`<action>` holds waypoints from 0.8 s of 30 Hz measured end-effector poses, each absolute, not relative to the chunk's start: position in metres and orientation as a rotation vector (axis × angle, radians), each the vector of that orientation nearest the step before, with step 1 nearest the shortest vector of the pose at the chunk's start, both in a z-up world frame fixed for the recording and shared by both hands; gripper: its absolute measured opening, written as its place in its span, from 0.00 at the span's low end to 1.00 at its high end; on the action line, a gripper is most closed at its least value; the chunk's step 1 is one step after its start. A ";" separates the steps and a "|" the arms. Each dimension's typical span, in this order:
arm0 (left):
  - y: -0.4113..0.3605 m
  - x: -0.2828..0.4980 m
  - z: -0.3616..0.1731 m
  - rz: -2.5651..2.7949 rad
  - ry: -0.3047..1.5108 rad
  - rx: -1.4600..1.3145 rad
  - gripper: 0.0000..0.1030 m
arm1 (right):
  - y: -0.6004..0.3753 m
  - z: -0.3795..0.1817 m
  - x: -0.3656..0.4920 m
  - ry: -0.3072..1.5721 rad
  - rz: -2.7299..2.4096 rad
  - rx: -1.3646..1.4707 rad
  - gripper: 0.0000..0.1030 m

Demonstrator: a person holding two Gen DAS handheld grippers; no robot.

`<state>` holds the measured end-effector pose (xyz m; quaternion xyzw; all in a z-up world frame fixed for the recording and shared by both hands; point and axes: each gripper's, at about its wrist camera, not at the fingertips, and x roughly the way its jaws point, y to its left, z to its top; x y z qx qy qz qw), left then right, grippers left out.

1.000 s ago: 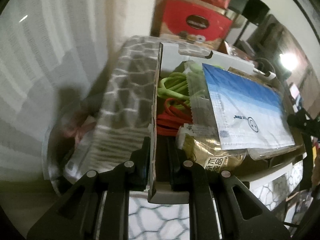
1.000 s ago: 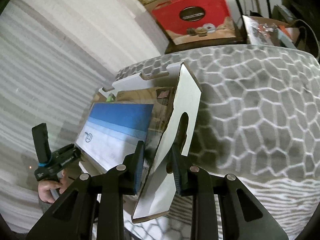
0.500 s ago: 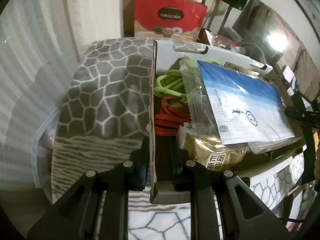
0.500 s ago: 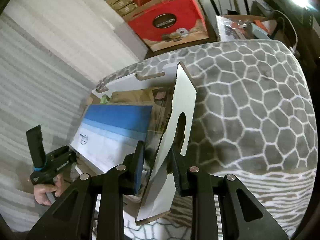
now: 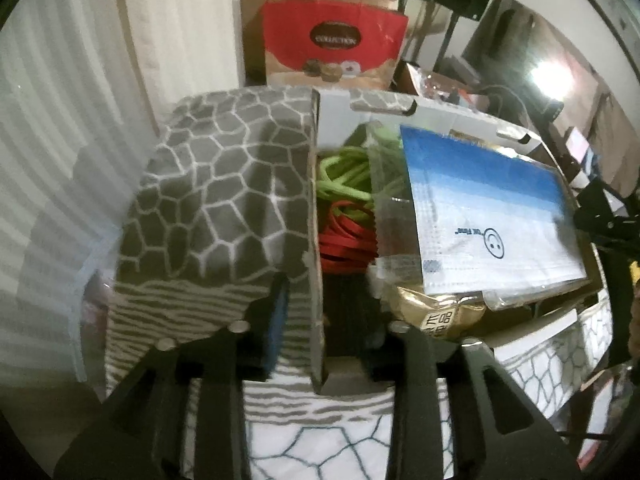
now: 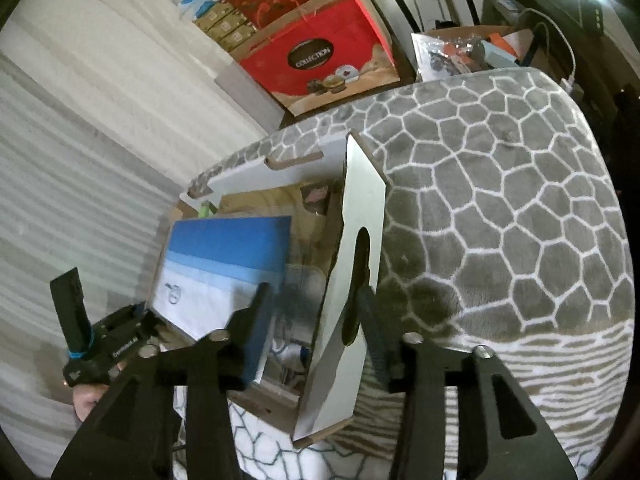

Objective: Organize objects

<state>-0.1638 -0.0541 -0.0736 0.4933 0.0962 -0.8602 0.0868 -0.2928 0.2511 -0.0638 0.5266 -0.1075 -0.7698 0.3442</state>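
A white cardboard box (image 5: 316,200) rests on a grey honeycomb-patterned blanket (image 5: 216,184). It holds a blue-and-white mask packet (image 5: 488,208), green cords (image 5: 344,180), red cords (image 5: 344,236) and a gold pouch (image 5: 436,312). My left gripper (image 5: 322,320) straddles the box's left wall; its jaws are opening, with gaps on both sides. My right gripper (image 6: 314,320) straddles the right wall (image 6: 360,208), the one with the handle slot. Its jaws are opening too, and the left finger (image 6: 260,320) stands well off the cardboard.
A red gift box (image 5: 332,40) and stacked cartons stand behind the blanket by a white ribbed wall (image 6: 80,160). A carton of clutter (image 6: 460,52) sits at the back right. A hand holds the left gripper's body (image 6: 116,344) beside the box.
Both grippers were shut on the box's side walls; now their jaws have spread and let the walls go. The box slid further onto the blanket before that.
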 end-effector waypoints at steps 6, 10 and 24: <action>-0.056 -0.148 -0.056 -2.576 0.277 1.383 0.47 | 0.250 -0.041 -0.277 -0.094 -2.162 1.305 0.59; -0.053 -0.138 -0.042 -2.599 0.255 1.334 0.59 | 0.247 -0.022 -0.260 0.010 -2.279 1.217 0.72; -0.029 -0.106 -0.004 -2.698 0.267 1.213 0.93 | 0.237 0.004 -0.199 -0.010 -2.444 1.040 0.98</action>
